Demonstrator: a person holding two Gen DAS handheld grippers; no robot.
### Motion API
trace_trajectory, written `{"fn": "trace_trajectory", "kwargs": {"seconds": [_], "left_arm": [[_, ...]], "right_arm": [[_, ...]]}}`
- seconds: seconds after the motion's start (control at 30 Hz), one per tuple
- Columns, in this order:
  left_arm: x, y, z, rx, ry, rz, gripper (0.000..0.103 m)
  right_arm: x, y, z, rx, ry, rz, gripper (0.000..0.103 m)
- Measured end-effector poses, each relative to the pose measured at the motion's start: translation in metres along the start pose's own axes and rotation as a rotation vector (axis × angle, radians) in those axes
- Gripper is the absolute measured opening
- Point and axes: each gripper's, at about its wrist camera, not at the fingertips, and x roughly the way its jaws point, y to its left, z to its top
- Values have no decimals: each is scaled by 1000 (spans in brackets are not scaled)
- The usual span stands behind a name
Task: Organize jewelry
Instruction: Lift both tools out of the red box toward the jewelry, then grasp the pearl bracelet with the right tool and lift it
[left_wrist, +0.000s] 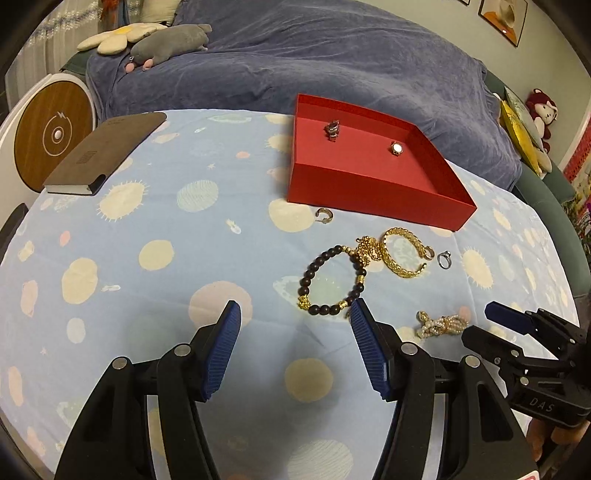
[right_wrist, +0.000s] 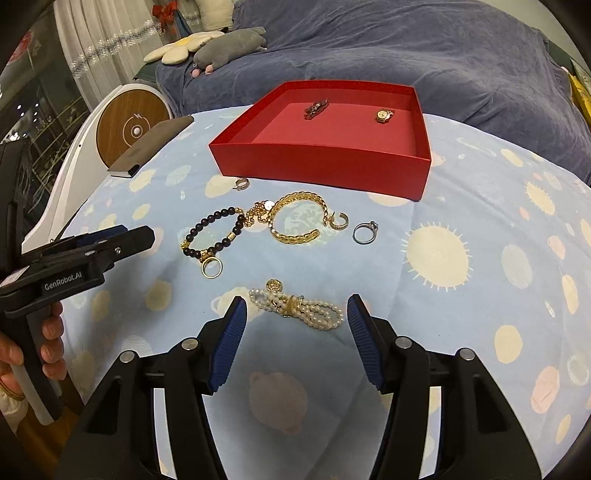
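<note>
Jewelry is spread on a bench covered by a blue patterned cloth (right_wrist: 480, 206). A red box (right_wrist: 325, 162) stands at the far side, with two small pieces (right_wrist: 316, 107) (right_wrist: 383, 115) lying inside it. Just before the box a small hoop (right_wrist: 242, 183) is seen, and nearer lie a dark bead bracelet (right_wrist: 216, 236), a gold chain bracelet (right_wrist: 297, 221), a gold earring (right_wrist: 338, 220) and a silver ring (right_wrist: 364, 232), the bracelets touching one another. A gold ring (right_wrist: 211, 267) rests against the bead bracelet. A brown notebook (left_wrist: 107, 153) is placed at the far left, beside a round wooden disc (left_wrist: 51, 134). A blue blanket (left_wrist: 314, 62) with plush toys (left_wrist: 170, 40) is seen behind.

The right gripper (right_wrist: 295, 314) is held wide open with nothing grasped; a pearl bracelet (right_wrist: 295, 308) lies between its fingers (right_wrist: 231, 339), touching neither. The left gripper (left_wrist: 295, 317) is likewise spread wide and empty, the bead bracelet lying just ahead of its right finger.
</note>
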Motion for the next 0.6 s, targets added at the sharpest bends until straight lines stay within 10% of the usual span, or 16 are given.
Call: {"fn": "trace_trajectory", "kwargs": {"seconds": [0.6], "left_arm": [[6,6,-5,2,31,5,59]], "right_arm": [[33,18,1,-132,49,19,50]]}}
